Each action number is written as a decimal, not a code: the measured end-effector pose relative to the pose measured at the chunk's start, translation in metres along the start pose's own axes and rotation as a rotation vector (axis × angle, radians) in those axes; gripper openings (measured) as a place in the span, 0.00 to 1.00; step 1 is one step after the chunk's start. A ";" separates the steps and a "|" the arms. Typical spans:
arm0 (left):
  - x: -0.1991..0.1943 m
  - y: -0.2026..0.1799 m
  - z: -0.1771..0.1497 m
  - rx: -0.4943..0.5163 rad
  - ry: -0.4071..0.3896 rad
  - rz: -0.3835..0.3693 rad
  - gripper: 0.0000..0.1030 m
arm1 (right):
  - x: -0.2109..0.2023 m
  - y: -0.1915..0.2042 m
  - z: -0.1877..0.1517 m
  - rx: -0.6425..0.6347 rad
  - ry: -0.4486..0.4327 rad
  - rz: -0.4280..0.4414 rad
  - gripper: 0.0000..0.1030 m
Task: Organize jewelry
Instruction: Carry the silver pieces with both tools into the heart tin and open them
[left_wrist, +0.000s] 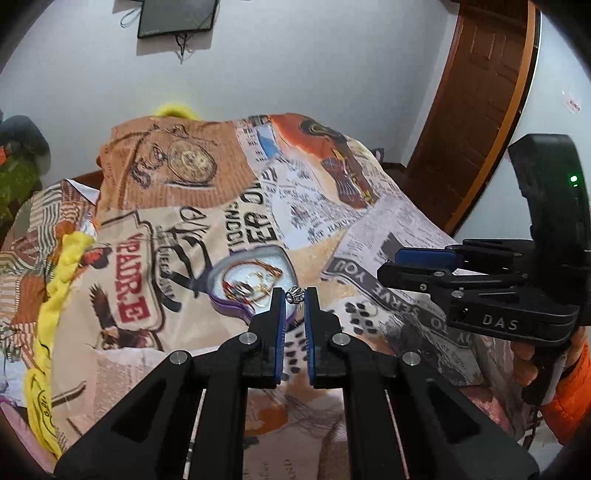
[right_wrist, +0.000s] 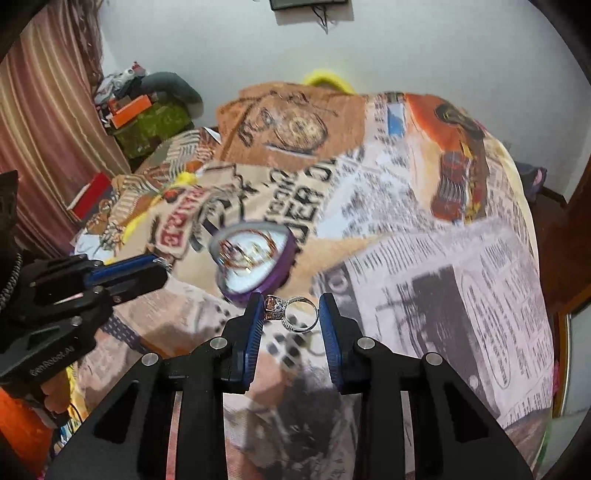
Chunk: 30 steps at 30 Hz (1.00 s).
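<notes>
Now both tools carry jewelry: left tool (left_wrist: 294, 295) is closed on a small silver ring (left_wrist: 294, 294), right tool (right_wrist: 291, 314) pinches a big stone ring (right_wrist: 291, 313). Heart-shaped jewelry tin (left_wrist: 251, 284) sits mid-frame on the bed's printed sheet (left_wrist: 332, 221), likely the drop spot.

A bed under a newspaper-print cover (left_wrist: 388, 221) carries a heart-shaped purple tray (left_wrist: 221, 304) of jewelry.

Two rings (right_wrist: 295, 314), one heart-shaped box (left_wrist: 251, 280), perhaps several bangles (right_wrist: 247, 247).
</notes>
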<state>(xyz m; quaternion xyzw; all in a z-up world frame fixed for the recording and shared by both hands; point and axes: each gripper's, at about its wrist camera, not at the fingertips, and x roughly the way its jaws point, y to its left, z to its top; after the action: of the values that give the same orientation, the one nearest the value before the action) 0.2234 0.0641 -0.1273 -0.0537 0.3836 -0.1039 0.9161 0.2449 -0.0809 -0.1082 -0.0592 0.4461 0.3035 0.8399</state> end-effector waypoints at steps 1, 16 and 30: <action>-0.002 0.003 0.001 -0.006 -0.008 0.000 0.08 | 0.000 0.002 0.002 -0.005 -0.006 0.002 0.27; 0.010 0.038 0.009 -0.057 -0.028 0.022 0.08 | 0.018 0.033 0.033 -0.045 -0.044 0.073 0.27; 0.051 0.059 0.019 -0.081 0.013 -0.005 0.08 | 0.066 0.017 0.056 0.032 0.036 0.112 0.27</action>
<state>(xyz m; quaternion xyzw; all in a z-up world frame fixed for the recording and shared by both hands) 0.2807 0.1100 -0.1593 -0.0910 0.3932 -0.0911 0.9104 0.3031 -0.0165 -0.1241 -0.0264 0.4686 0.3418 0.8142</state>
